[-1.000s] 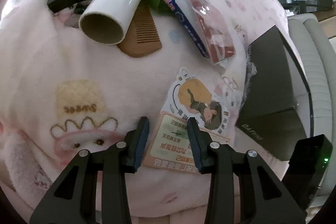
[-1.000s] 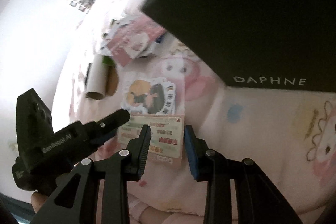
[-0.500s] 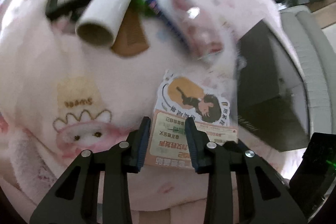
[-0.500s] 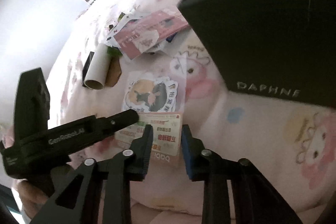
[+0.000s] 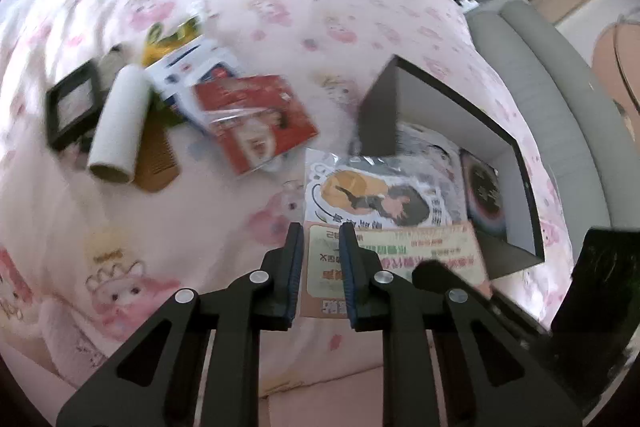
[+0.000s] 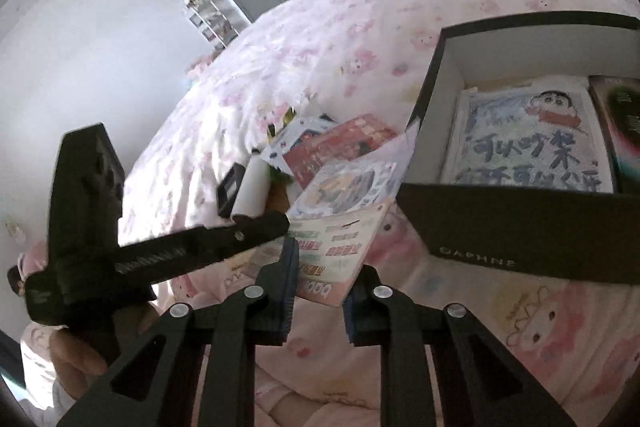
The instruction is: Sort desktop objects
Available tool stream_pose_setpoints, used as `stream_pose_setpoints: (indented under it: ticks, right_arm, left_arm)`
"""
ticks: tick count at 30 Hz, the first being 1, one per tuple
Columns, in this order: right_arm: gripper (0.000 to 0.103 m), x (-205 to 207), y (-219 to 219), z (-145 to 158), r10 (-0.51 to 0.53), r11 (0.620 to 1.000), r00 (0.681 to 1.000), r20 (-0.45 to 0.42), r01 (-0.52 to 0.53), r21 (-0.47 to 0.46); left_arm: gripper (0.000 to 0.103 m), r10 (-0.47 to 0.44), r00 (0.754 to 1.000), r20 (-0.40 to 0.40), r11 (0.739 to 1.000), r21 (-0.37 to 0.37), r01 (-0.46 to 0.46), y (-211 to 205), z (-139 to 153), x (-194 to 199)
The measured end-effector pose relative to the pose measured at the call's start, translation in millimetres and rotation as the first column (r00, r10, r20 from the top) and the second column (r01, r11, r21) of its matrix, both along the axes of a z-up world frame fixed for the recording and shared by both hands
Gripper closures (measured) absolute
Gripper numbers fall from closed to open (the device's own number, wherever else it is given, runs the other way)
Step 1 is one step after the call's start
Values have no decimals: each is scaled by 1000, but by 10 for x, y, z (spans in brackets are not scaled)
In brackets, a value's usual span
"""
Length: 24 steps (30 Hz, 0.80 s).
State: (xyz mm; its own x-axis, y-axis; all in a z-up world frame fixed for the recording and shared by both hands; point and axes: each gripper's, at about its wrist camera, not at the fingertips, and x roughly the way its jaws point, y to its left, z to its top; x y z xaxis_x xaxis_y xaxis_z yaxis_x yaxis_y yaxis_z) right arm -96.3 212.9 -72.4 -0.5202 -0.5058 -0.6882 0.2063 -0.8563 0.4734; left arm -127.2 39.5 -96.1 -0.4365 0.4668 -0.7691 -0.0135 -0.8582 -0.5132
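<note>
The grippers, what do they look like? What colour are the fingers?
Both grippers, the left gripper and the right gripper, are black with triangle-shaped holes in the frame and small silver screws. The fingers have blue ribbed pads on the inside. In the right wrist view, the left one's body carries small pale lettering, too blurred to read.
</note>
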Motion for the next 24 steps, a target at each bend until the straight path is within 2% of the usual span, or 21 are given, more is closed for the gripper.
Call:
stream_pose_setpoints:
  ticks: [4,8,10,11,14,16,24]
  right_arm:
    - [89,-53,243,215,-38,998,999,-39,40,40]
    - [89,-55,680,327,-91,994,995,-50,94,61]
    - [89,-165,800,257,-122,989,992,-24,124,85]
    - [89,-220,860,222,-138,986,990,-12,138,97]
    - [89,-385,1040,117,-185,974,982,24,180,134]
    - [89,-441,1146,52,-208,971,977,44,201,130]
    - [89,-419,1114,33,-232,967,973,-3,231,110]
  left_arm:
    - [86,-61,997,-37,998,31,63,247,186,-144]
    - [86,-139,989,-57,988,57,142,731,254,-411]
    - [86,-179,983,-45,983,23,180,1034,210,-606]
    - [90,-192,981,-35,981,9,192,1108,180,-675]
    - [89,-229,974,-5,973,-30,228,1306,89,-871]
    - [89,-238,971,-7,971,-36,237,1300,70,-907]
    - [89,-230,973,-14,972,-56,229,1093,116,-848]
